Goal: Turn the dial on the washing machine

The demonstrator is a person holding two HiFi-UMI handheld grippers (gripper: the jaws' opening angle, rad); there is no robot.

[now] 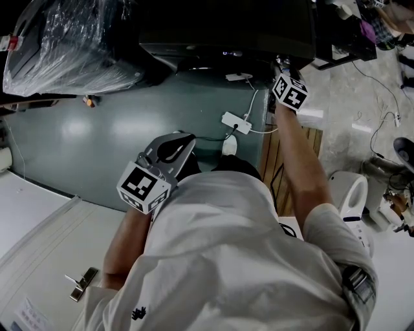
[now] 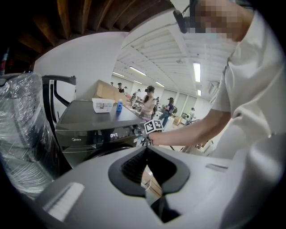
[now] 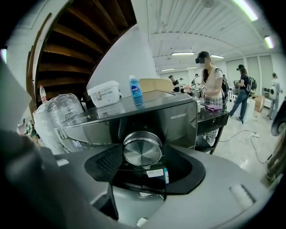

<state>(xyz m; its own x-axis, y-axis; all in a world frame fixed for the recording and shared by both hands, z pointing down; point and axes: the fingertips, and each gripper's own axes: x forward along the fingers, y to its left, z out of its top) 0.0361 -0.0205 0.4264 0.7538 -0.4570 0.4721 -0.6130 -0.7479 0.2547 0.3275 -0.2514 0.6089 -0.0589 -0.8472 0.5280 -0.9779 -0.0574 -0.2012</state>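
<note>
Grey-green floor (image 1: 77, 139), white ceiling (image 2: 156, 53), bright strip lights (image 2: 197, 71).

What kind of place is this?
Probably a big workshop or lab, not a home: a washing machine, people wearing headsets under strip lights, and cables across the floor.

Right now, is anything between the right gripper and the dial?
Nothing. In the right gripper view, the dial sits directly between the right gripper's jaws, with nothing in the way.

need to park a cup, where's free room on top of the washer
The washer top is bare on its near half, between its front and the tub. The far edge is crowded: tub and bottle side by side. Keep off the dial; the right tongs grip it.
</note>
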